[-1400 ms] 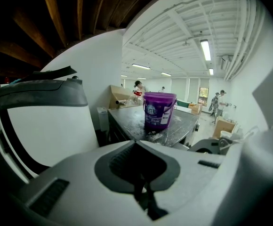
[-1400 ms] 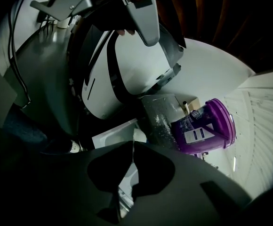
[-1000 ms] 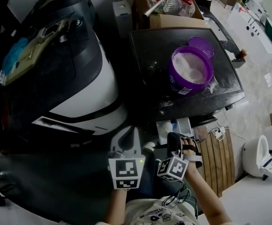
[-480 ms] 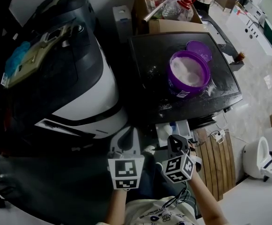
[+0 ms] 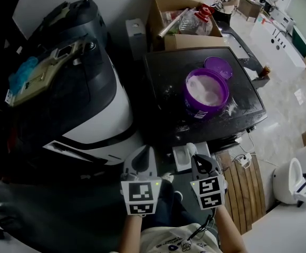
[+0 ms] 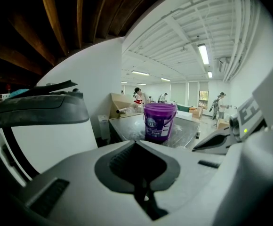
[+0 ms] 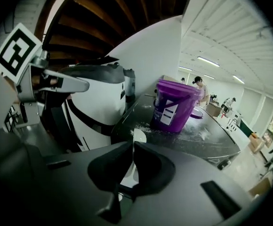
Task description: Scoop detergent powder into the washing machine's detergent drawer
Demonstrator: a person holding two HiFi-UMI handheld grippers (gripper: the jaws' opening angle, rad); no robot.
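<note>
Ahead of jaws, purple tub (image 5: 196, 107) well apart; right gripper (image 5: 191, 151) jaws pinch white scoop (image 7: 139, 136); left gripper (image 5: 142, 154) jaws together, empty.

Open lab hall, shared floor.
Ceiling strip lights (image 6: 203, 54), white benches (image 5: 271, 29), cardboard box (image 5: 190, 41), people (image 6: 137, 94) well beyond the left gripper (image 6: 136, 145).
</note>
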